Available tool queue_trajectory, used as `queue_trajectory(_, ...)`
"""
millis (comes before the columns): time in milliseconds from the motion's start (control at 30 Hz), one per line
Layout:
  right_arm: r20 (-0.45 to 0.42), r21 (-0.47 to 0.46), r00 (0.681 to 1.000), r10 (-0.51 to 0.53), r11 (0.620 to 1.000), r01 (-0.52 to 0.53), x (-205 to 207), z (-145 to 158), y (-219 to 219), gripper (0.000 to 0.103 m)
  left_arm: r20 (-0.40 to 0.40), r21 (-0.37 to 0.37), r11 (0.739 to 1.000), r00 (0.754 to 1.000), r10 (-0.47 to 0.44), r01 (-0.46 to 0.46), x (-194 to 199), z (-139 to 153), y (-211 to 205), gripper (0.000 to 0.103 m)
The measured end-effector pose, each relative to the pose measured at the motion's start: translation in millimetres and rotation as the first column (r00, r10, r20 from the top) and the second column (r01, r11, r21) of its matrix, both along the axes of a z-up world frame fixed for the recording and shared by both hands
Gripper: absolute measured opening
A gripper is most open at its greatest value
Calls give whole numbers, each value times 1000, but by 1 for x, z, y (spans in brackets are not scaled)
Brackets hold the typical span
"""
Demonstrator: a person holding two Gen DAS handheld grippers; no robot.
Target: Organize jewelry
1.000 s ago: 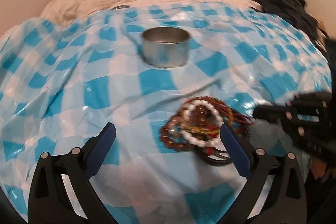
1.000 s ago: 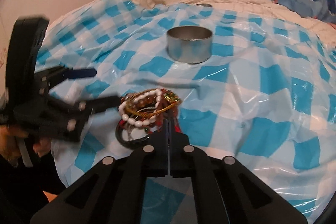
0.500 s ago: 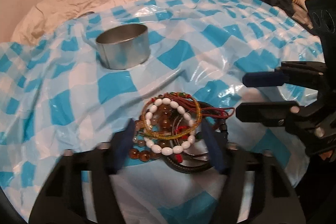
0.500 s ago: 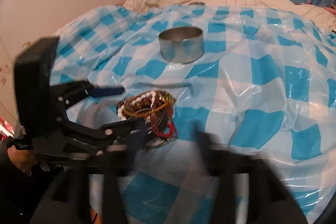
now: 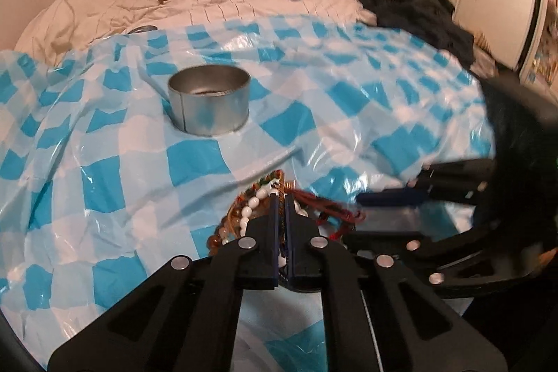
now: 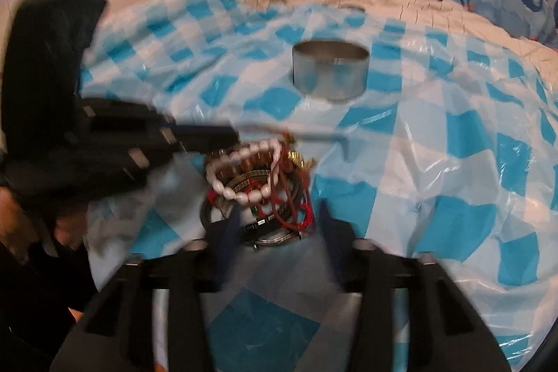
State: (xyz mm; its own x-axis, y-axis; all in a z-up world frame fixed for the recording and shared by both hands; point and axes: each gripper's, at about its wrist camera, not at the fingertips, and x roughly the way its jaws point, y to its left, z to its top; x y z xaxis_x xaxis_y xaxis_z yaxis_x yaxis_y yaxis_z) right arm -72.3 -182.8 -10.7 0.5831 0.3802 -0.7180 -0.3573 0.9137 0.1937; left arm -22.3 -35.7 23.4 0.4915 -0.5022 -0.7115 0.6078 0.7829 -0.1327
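The bracelets [image 6: 259, 183] lie in one tangled heap on the checked sheet [image 6: 436, 142], low and centre in both views, right at the tips of both tools. In the left wrist view the left gripper [image 5: 279, 197] has its jaws together over the heap's near side; whether a strand is pinched between them I cannot tell. In the right wrist view the right gripper [image 6: 275, 218] has its jaws closing with the heap's near edge between them, the pads not yet visibly pressing. The tin [image 5: 209, 103] stands upright, well apart from the heap, up and left of it in the left view, straight above it in the right view. The heap has no clear long axis. Both hands are about equally near. The sheet between heap and tin is bare but wrinkled and slippery-looking, so a lifted carry seems safer than a drag.
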Motion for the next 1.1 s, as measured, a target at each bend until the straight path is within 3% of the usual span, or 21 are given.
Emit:
queue_trajectory(67,5,-3,1000,-4,1000,4,0,1,0,17,-3,-20,1000,1000,15,-15,2,2,5,3)
queue_trajectory(133,14,-9,1000,-26,1000,26,-1,2,-3,2,-15,-41,999,999,29,-30,5,3,9,3)
queue_trajectory(167,27,-11,999,-46,999,47,-1,4,-6,0,-20,-48,998,999,38,-39,6,3,11,3)
queue_trajectory(400,103,93,988,-114,990,104,-4,24,-27,0,-30,-68,996,998,51,-53,9,4,13,3)
queue_trajectory(567,61,94,994,-95,992,89,2,19,-23,1,-39,-76,995,997,60,-62,11,5,16,3)
queue_trajectory(633,73,64,993,-89,994,84,2,18,-16,36,-43,-75,995,997,60,-63,11,4,16,3)
queue_trajectory(667,93,56,990,-104,994,99,2,18,-14,68,-42,-73,995,997,60,-63,11,4,16,3)
queue_trajectory(700,106,48,988,-111,993,107,2,18,-12,70,-42,-74,995,997,60,-63,11,3,16,3)
queue_trajectory(767,92,34,992,-87,996,85,8,14,-6,65,-42,-75,995,997,63,-66,12,3,16,3)
queue_trajectory(867,49,-36,997,-64,997,66,16,2,3,38,-43,-74,995,997,64,-67,12,2,16,3)
queue_trajectory(900,42,-68,998,-56,996,59,17,-2,6,22,-43,-74,995,997,66,-69,12,2,16,3)
queue_trajectory(933,44,-92,998,-53,994,56,17,-3,8,16,-42,-73,995,997,67,-70,12,2,16,3)
queue_trajectory(1000,57,-92,997,-57,994,62,15,-2,7,6,-42,-74,995,997,65,-68,12,2,16,3)
queue_trajectory(1100,67,-64,995,-73,995,77,14,1,0,4,-40,-75,994,997,73,-76,14,2,18,3)
